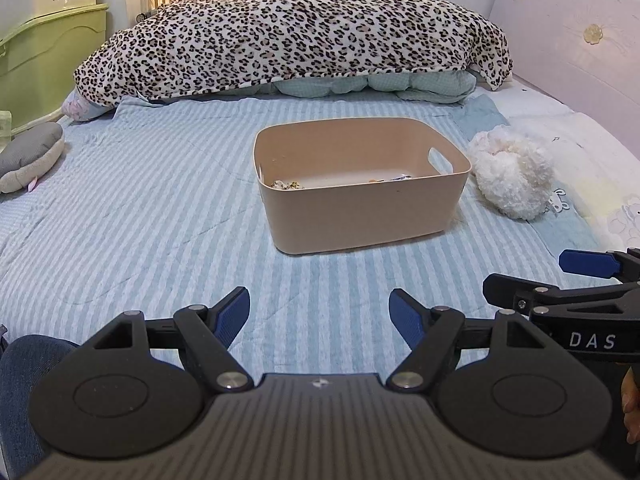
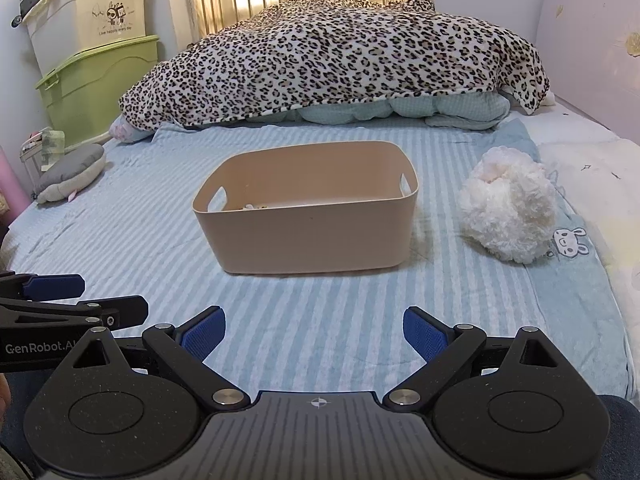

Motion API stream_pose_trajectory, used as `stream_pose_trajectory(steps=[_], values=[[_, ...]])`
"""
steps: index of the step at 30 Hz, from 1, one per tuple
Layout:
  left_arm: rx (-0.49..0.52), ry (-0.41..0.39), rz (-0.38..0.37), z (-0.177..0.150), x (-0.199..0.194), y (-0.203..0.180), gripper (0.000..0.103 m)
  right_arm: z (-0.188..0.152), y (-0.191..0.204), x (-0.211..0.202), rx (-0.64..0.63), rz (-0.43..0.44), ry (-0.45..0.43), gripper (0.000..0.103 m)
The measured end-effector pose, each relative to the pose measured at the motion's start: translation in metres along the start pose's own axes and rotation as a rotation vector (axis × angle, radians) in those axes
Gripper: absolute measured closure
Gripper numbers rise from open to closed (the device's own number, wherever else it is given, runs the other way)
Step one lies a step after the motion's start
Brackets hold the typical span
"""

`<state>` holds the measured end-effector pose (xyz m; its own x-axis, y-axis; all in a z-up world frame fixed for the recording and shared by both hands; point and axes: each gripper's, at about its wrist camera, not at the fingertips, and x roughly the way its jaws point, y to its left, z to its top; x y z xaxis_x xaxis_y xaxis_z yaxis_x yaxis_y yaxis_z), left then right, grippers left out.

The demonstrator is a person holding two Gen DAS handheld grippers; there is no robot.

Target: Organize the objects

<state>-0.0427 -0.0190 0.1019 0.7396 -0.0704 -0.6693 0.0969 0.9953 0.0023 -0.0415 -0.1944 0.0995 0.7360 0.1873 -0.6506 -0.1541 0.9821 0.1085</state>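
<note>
A tan plastic bin [image 1: 360,216] with cut-out handles stands on the striped blue bed sheet; it also shows in the right wrist view [image 2: 308,240]. A few small items [image 1: 286,185] lie on its floor, mostly hidden by the near wall. A white fluffy plush [image 1: 510,172] lies to the right of the bin, also in the right wrist view [image 2: 506,208]. My left gripper [image 1: 318,320] is open and empty, low over the sheet in front of the bin. My right gripper [image 2: 314,336] is open and empty, beside the left one.
A leopard-print blanket [image 1: 288,36] is heaped over bedding at the far end. A grey plush cushion [image 1: 28,156] lies at the bed's left edge. Green and cream storage boxes [image 2: 92,56] stand stacked at the left. A pale headboard [image 1: 572,40] runs along the right.
</note>
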Motion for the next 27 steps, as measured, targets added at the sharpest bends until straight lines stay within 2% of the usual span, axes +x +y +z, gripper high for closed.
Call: stream_pose_trajectory(steps=[27], values=[[0.003, 0.012, -0.002, -0.0016, 0.0046, 0.0023, 0.025, -0.0003, -0.0014, -0.0008, -0.007, 0.001, 0.009, 0.004]])
